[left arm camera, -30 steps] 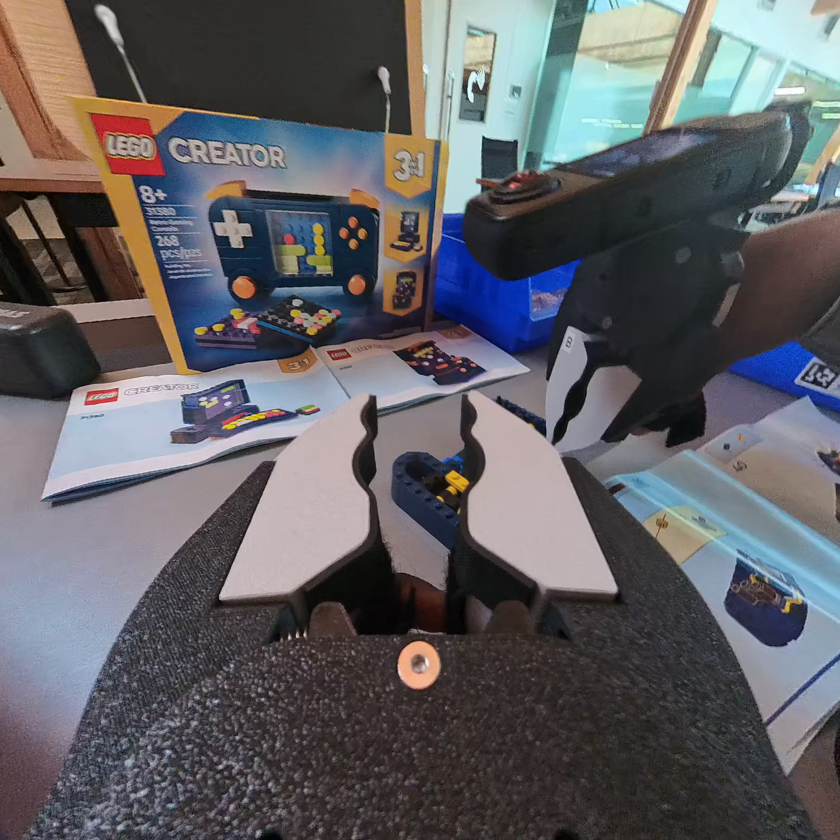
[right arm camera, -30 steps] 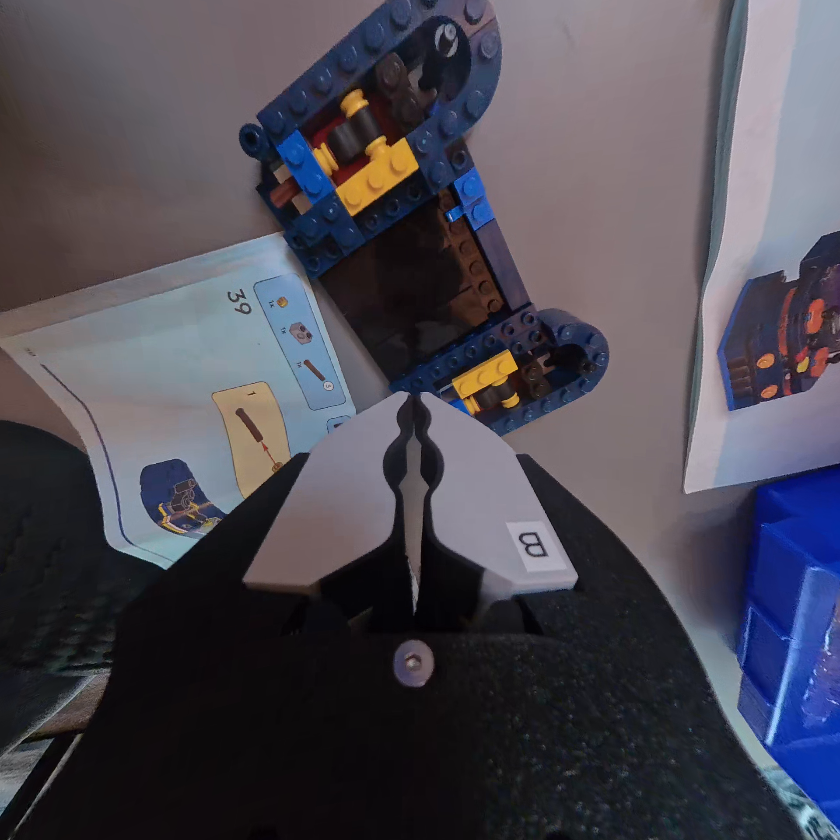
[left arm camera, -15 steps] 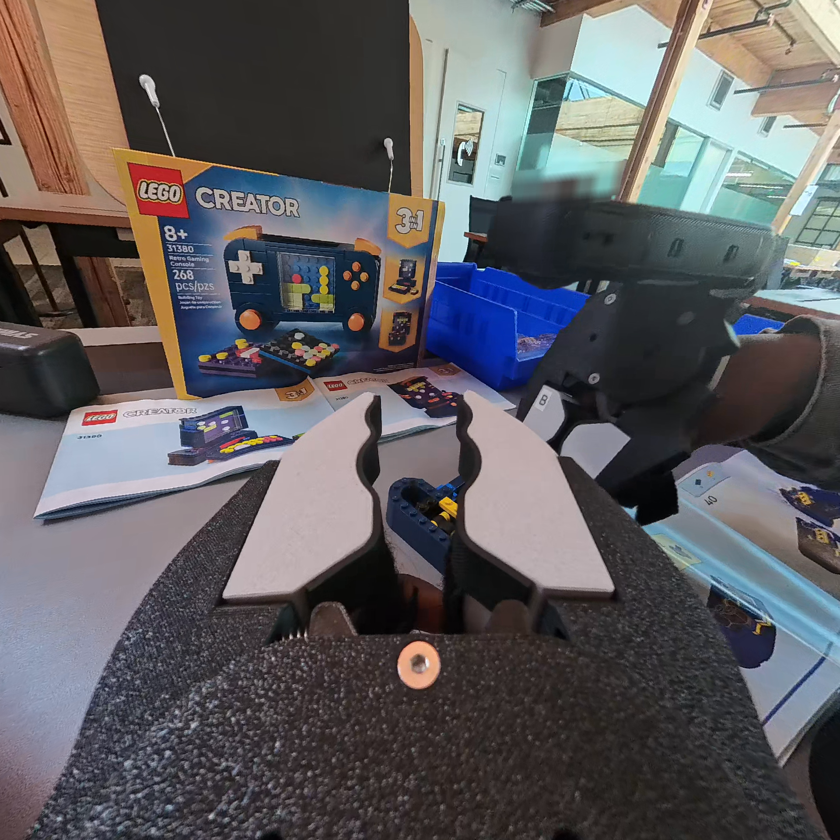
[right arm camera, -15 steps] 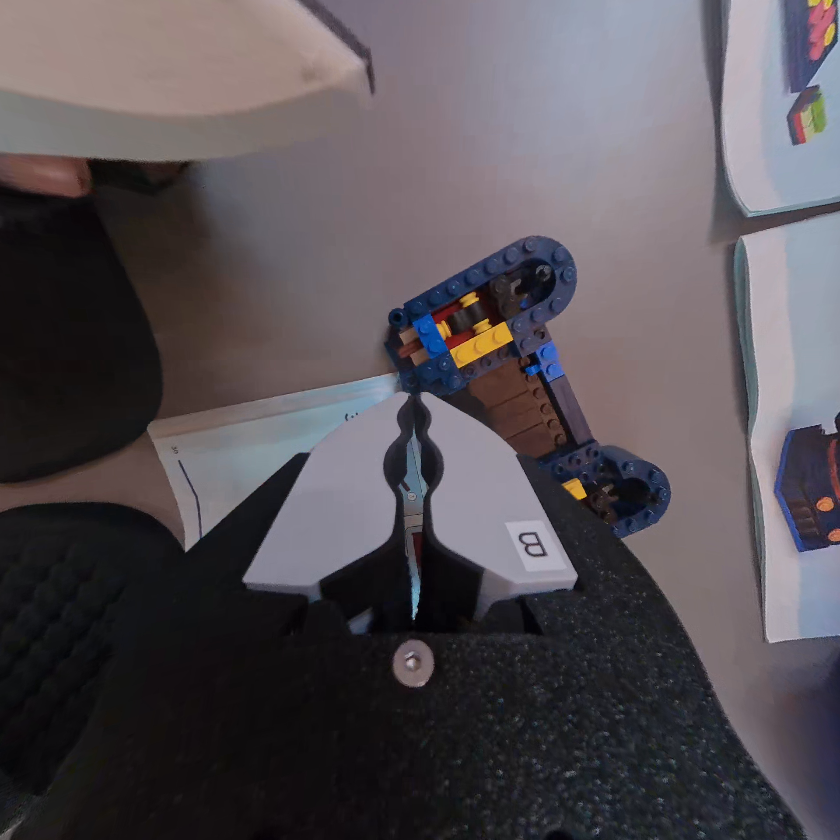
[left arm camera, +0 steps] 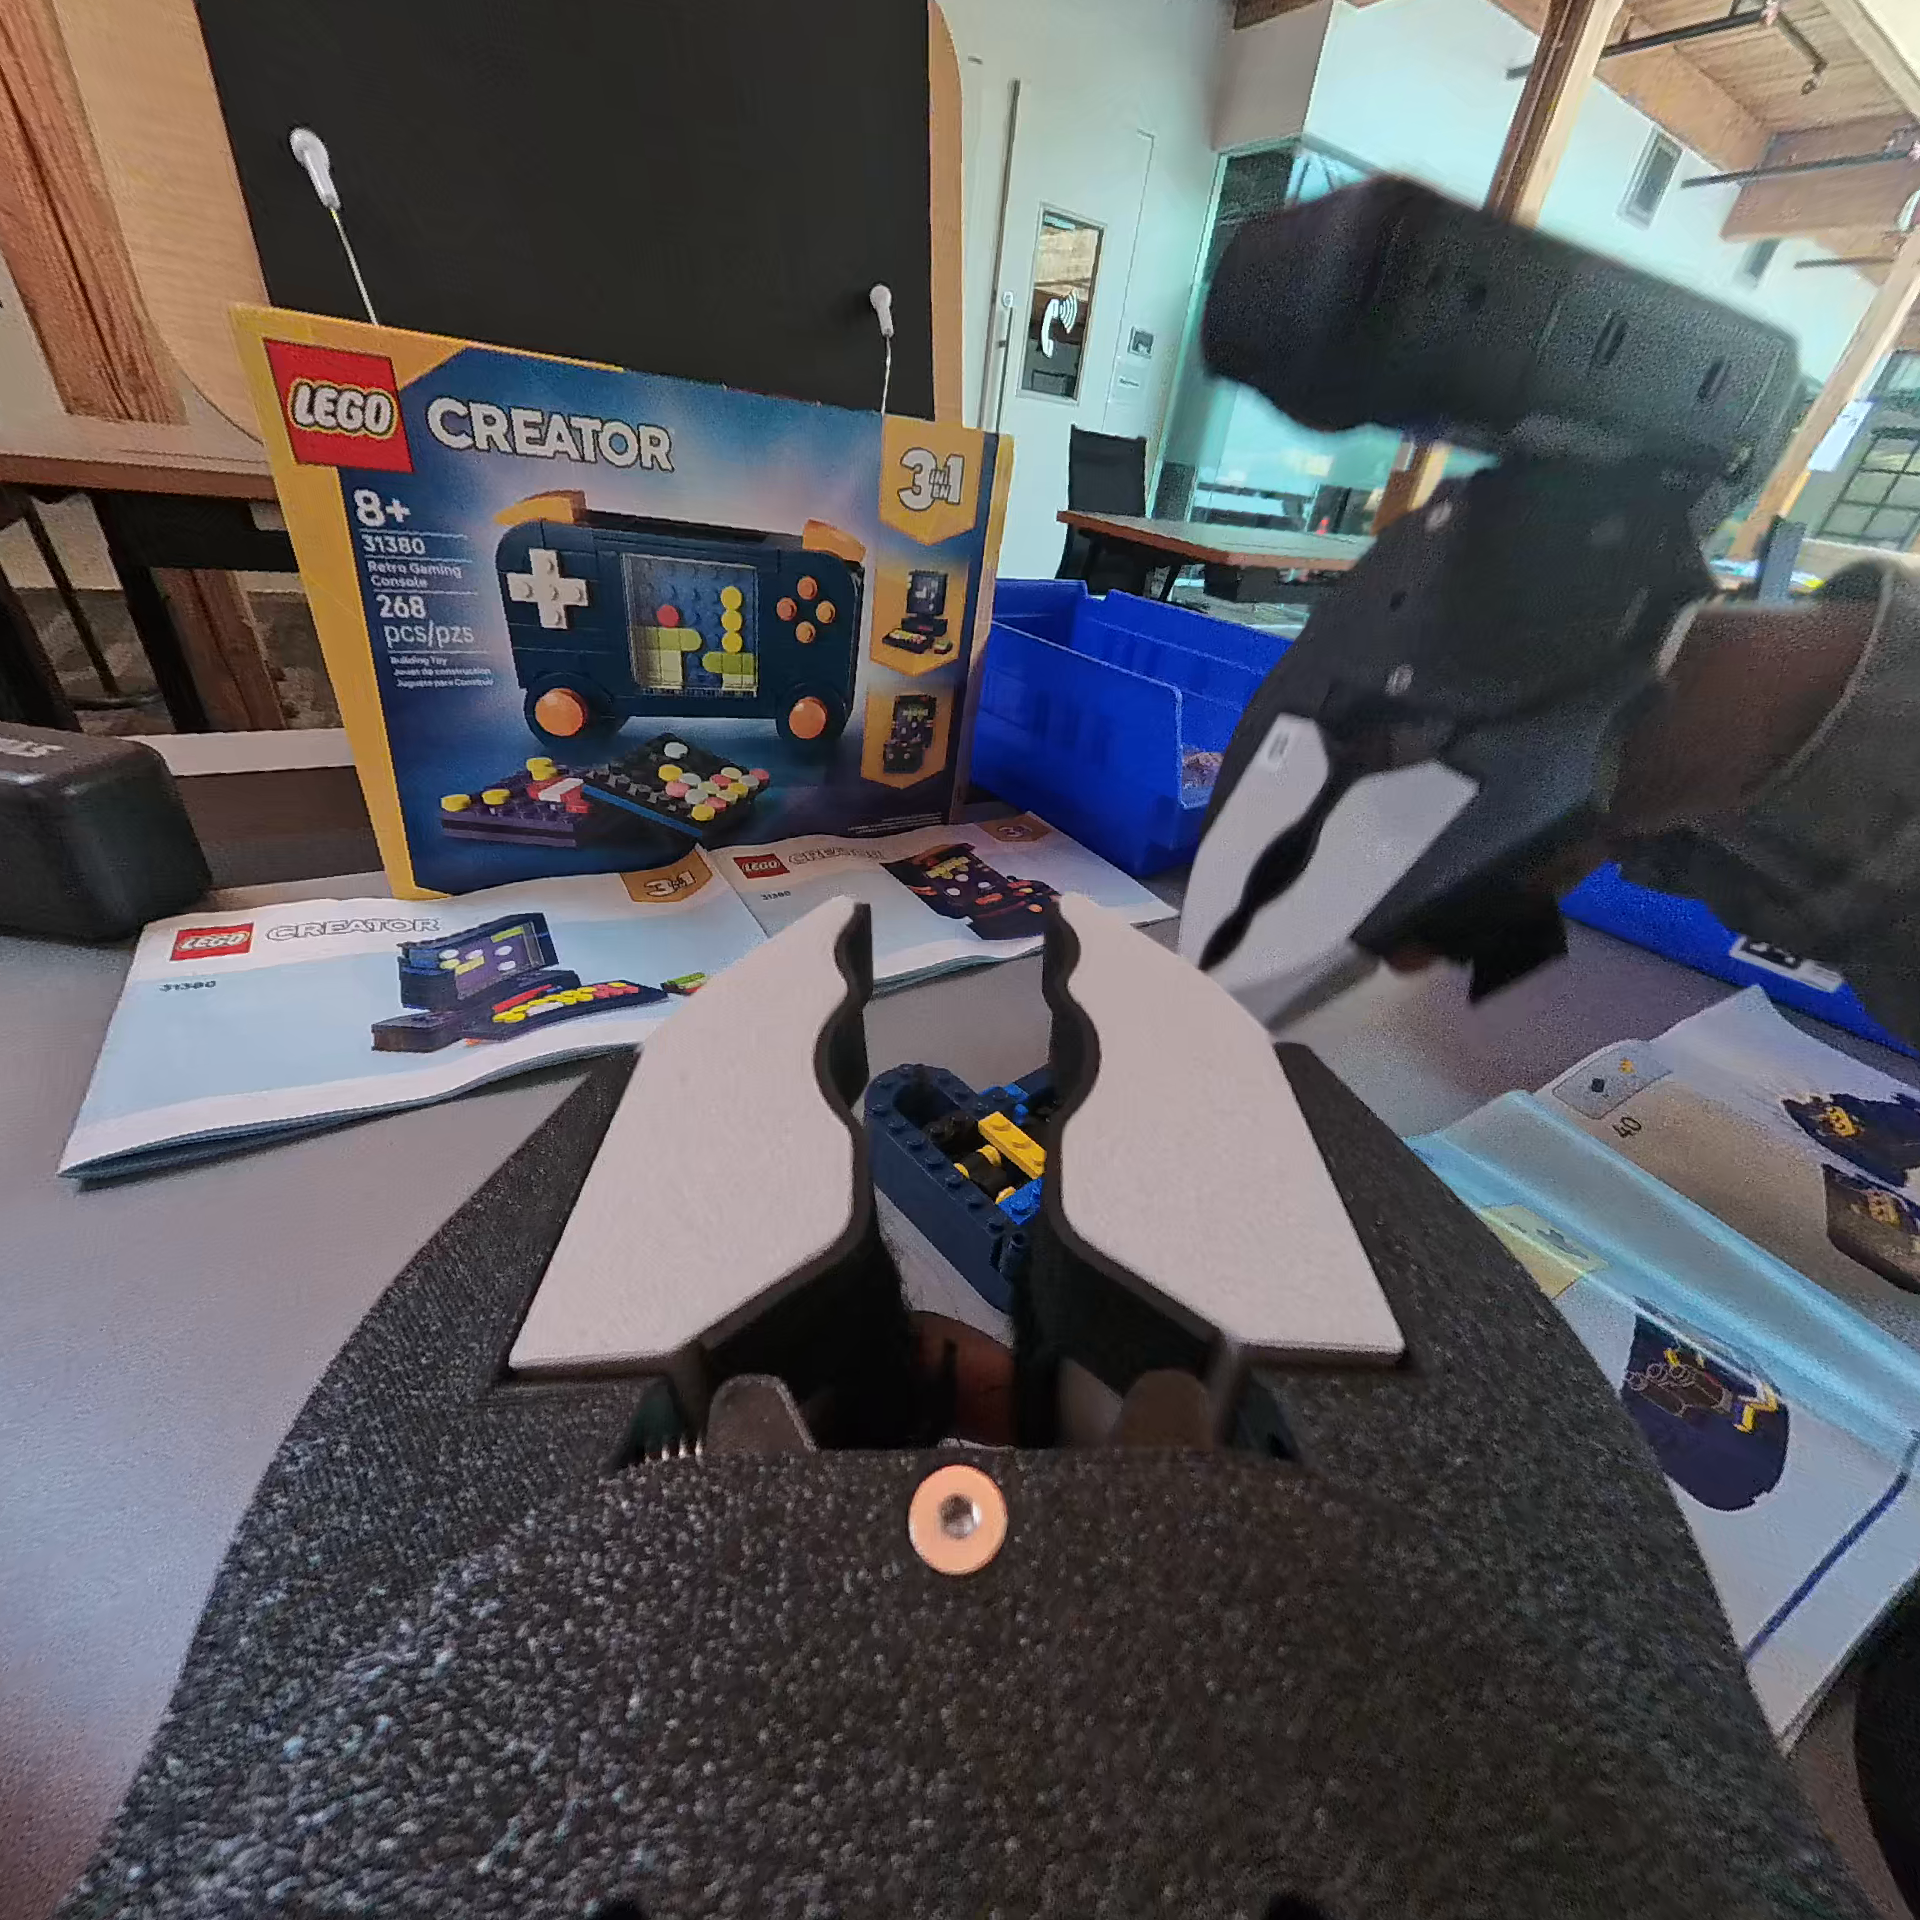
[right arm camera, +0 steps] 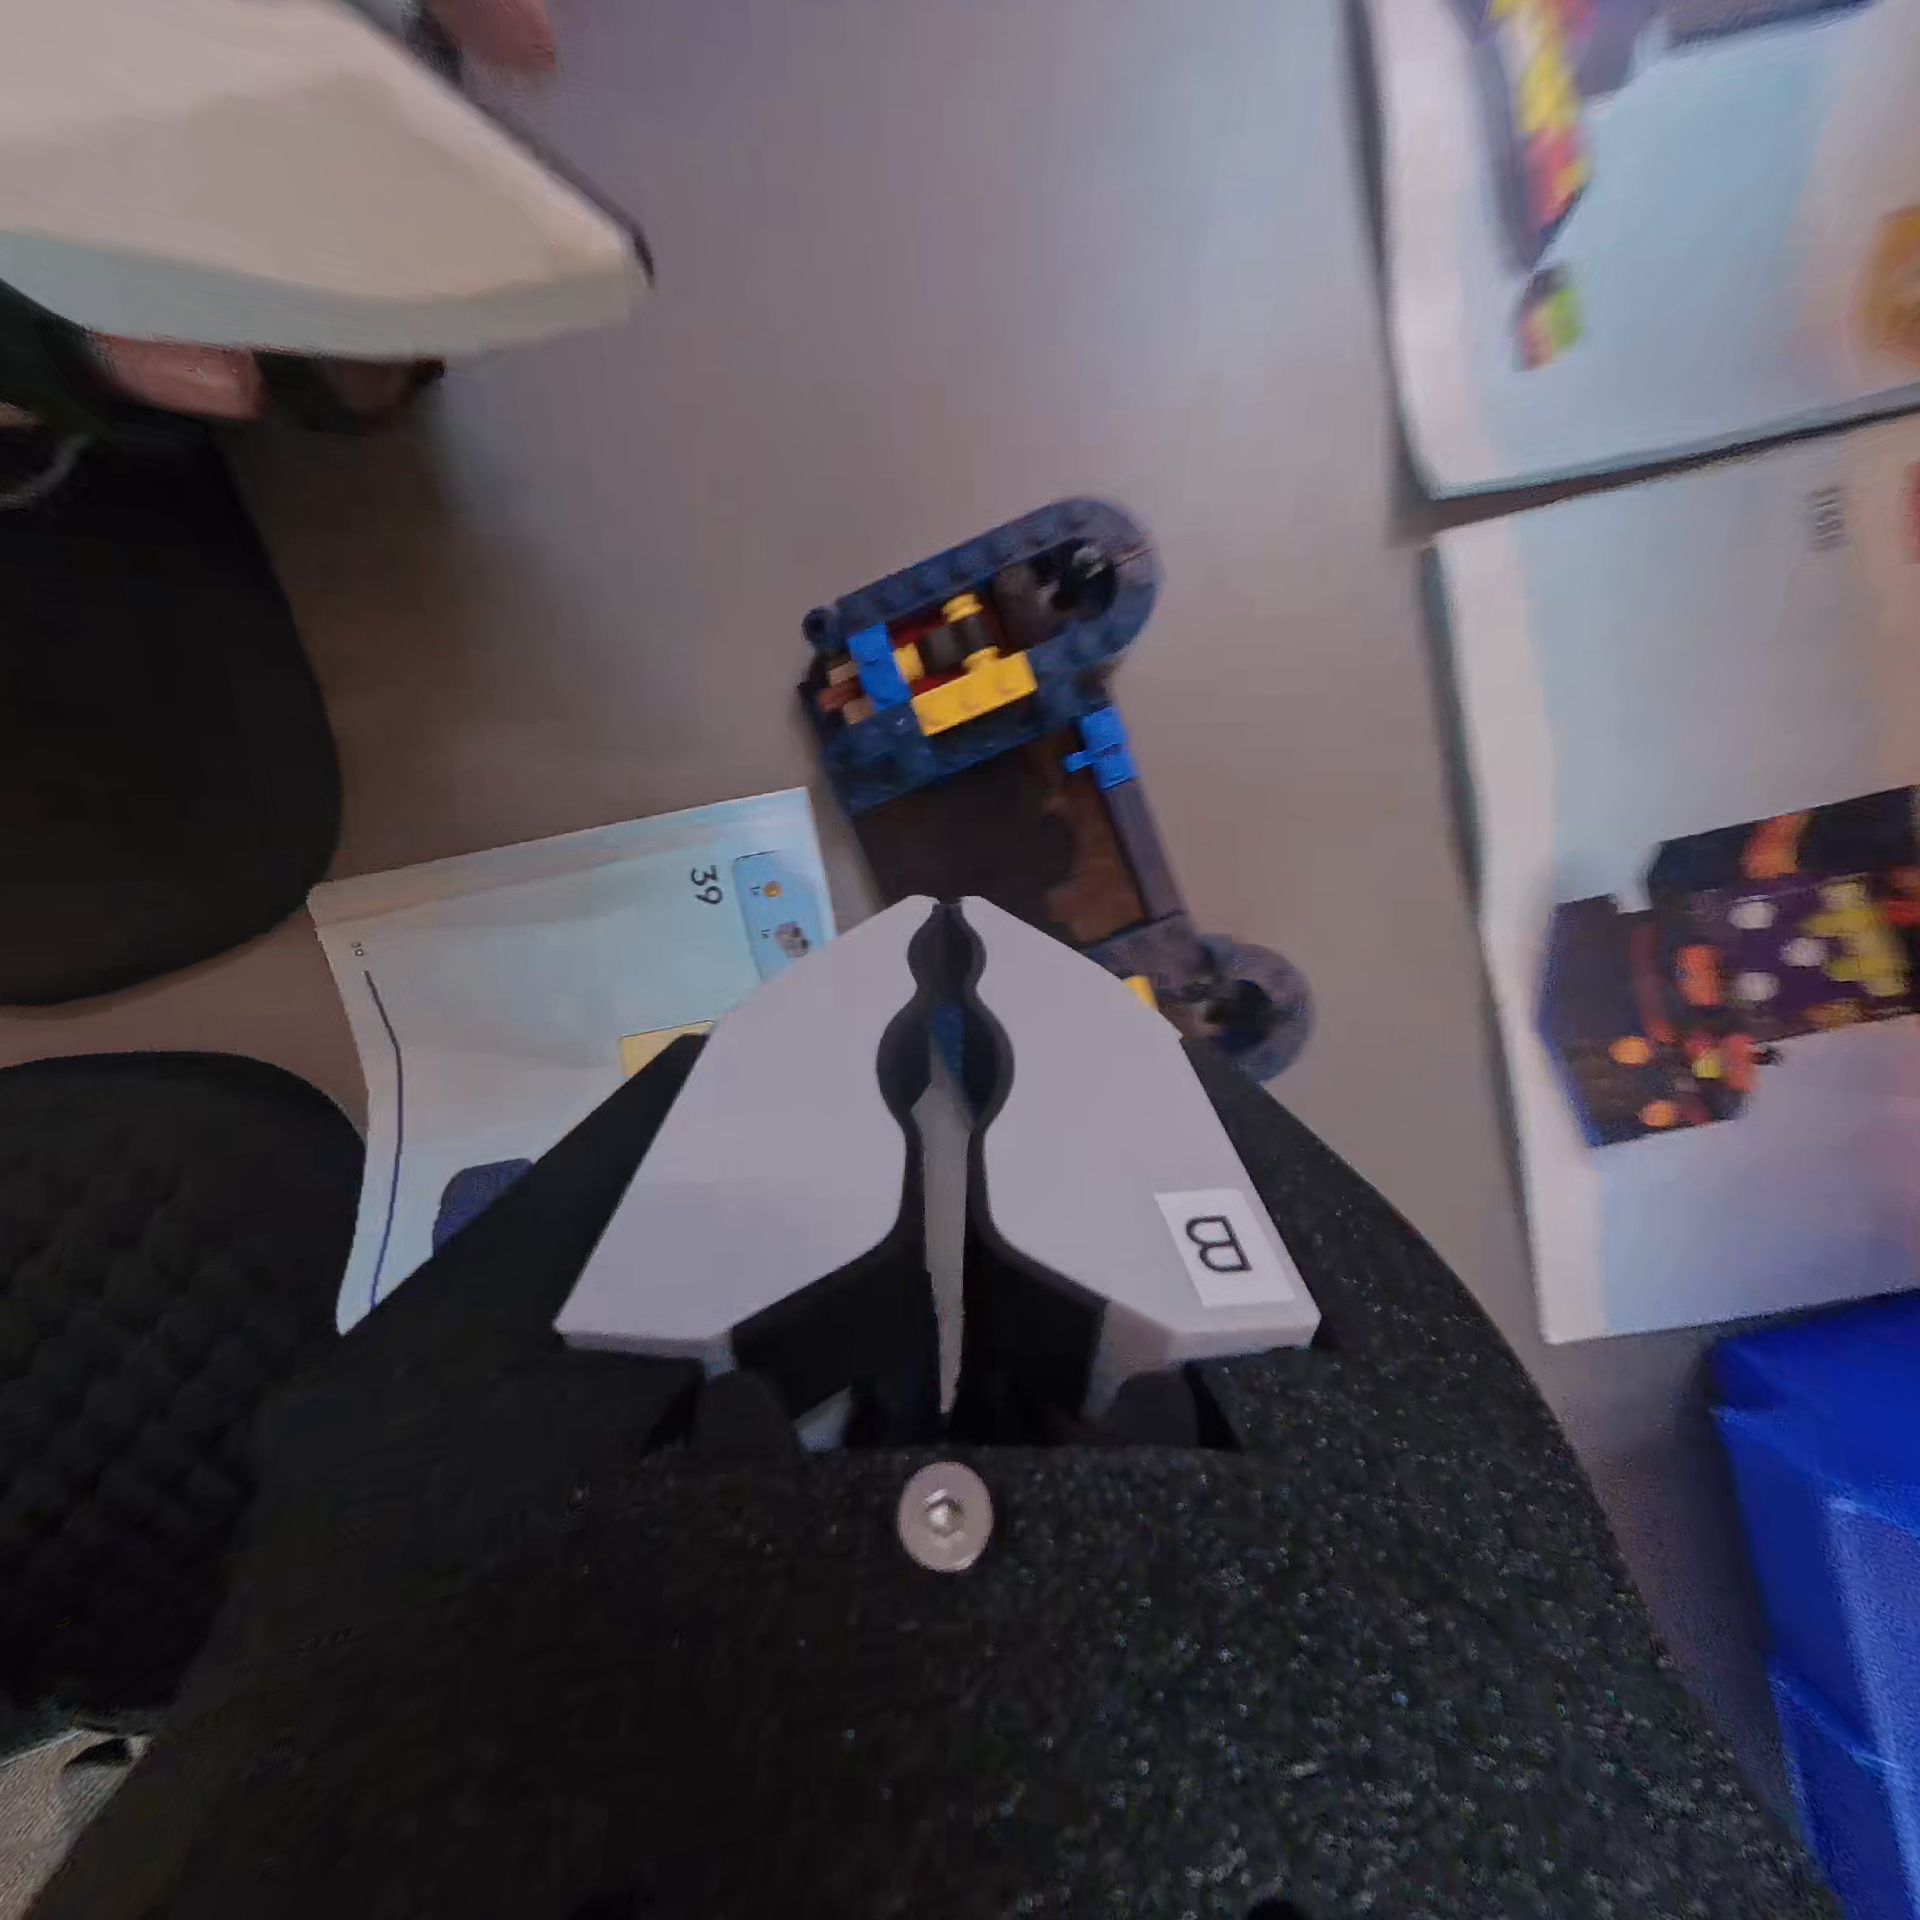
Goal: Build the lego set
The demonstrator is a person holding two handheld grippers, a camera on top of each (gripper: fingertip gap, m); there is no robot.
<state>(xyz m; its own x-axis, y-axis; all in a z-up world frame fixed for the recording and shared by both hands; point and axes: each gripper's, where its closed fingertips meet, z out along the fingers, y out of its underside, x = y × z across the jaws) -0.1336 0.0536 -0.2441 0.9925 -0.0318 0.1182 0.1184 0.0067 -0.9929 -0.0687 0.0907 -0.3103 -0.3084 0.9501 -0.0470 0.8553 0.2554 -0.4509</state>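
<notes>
A dark blue brick model [right arm camera: 977, 707] with yellow, red and blue parts lies flat on the grey table [right arm camera: 935, 312]. In the left wrist view the model [left arm camera: 966, 1153] shows below, through the gap between my fingers. My left gripper [left arm camera: 956, 914] is open and hovers over the table with nothing between its pads; one of its fingers [right arm camera: 312, 208] shows at the top left of the right wrist view, apart from the model. My right gripper [right arm camera: 940, 912] is shut with nothing seen in it and hangs above the model's near end. It also shows blurred in the left wrist view [left arm camera: 1226, 961].
A toy box [left arm camera: 623, 603] stands at the back with two closed booklets [left arm camera: 364, 1018] [left arm camera: 935, 883] before it. An open instruction booklet [left arm camera: 1662, 1299] lies at the right, its page [right arm camera: 561, 956] beside the model. A blue bin [left arm camera: 1101, 717] and a black case [left arm camera: 83, 831] flank the box. My right fingertips sit around 10 cm from my left ones.
My right gripper has drawn up and away from the model, still shut; the model looks smaller in its view. My left gripper's jaws narrowed slightly and it stays above the table.
</notes>
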